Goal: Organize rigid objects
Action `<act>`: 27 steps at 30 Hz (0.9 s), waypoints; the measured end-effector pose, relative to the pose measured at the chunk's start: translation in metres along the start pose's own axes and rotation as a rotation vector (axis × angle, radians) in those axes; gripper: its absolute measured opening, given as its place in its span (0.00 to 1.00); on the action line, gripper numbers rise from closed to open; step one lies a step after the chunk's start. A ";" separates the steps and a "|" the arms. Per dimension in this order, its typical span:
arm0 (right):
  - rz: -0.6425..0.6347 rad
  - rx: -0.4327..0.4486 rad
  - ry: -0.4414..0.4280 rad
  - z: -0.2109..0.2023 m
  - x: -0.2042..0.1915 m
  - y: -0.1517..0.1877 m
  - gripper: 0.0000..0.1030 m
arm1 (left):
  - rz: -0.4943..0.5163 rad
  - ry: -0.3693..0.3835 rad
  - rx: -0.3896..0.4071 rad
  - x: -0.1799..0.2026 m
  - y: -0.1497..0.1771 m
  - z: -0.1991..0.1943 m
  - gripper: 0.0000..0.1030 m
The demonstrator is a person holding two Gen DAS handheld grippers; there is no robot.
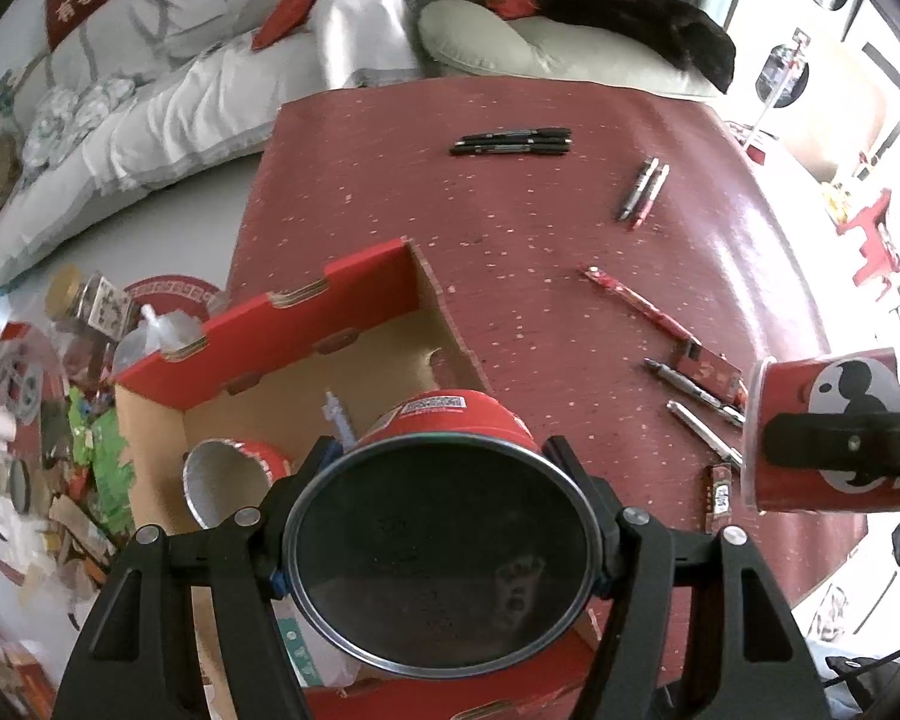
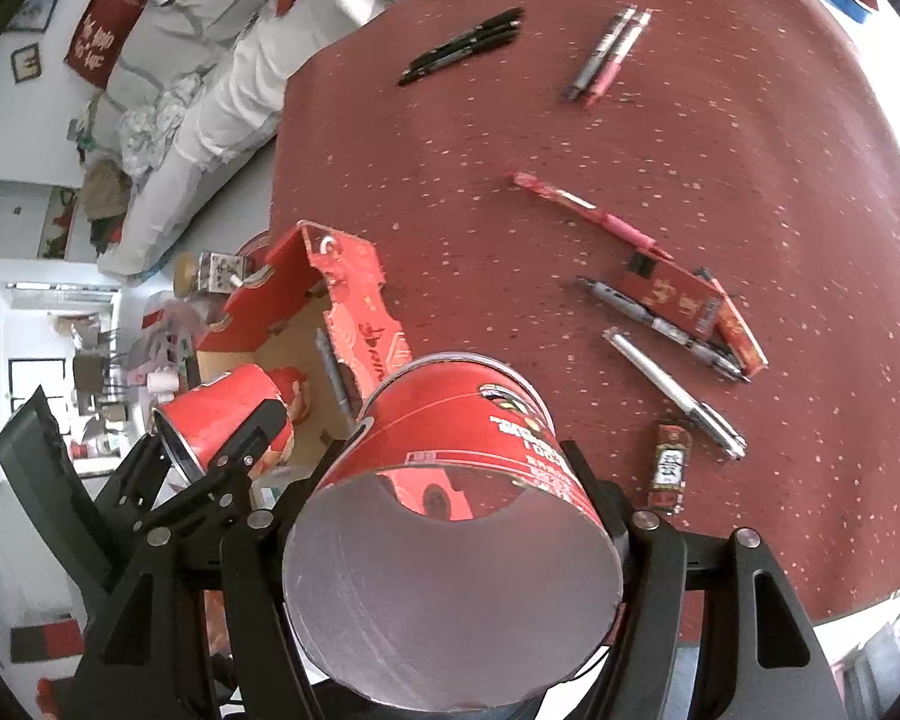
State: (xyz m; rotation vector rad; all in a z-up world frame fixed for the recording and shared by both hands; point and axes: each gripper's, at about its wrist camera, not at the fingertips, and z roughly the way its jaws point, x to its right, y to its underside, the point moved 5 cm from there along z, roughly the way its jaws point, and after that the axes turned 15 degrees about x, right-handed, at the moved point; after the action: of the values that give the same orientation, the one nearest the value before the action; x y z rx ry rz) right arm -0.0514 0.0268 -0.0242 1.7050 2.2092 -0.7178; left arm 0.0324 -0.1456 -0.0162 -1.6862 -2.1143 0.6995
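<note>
Clearly, each hand-held gripper was clamped on a red canister: the left hand-held gripper held one above the cardboard box, its closed dark end facing the camera, while the right hand-held gripper held another canister over the table, beside the box's printed wall. A third canister already lay inside, apparently on its side. To do this well, each canister should probably be lowered beside that one, clear of the wall, and released only once resting. Pens remained scattered across the table.
</note>
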 end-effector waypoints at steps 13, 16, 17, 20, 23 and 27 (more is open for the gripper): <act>-0.129 -0.049 -0.072 0.023 -0.069 0.009 0.66 | -0.097 -0.069 -0.025 -0.052 0.019 -0.008 0.69; -0.165 -0.062 -0.088 0.029 -0.087 0.013 0.66 | -0.117 -0.085 -0.024 -0.063 0.021 -0.010 0.69; -0.177 -0.068 -0.093 0.032 -0.093 0.015 0.66 | -0.125 -0.090 -0.023 -0.066 0.022 -0.010 0.69; -0.212 -0.087 -0.106 0.038 -0.109 0.021 0.66 | -0.141 -0.105 -0.024 -0.076 0.024 -0.011 0.69; -0.242 -0.108 -0.111 0.046 -0.121 0.028 0.66 | -0.157 -0.120 -0.028 -0.086 0.028 -0.012 0.69; -0.263 -0.133 -0.113 0.056 -0.128 0.034 0.66 | -0.193 -0.139 -0.043 -0.099 0.036 -0.010 0.69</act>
State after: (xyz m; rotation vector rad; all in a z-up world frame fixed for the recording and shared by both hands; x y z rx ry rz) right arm 0.0113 -0.1023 -0.0165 1.2938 2.3677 -0.6890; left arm 0.0900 -0.2343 -0.0250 -1.4669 -2.3649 0.7362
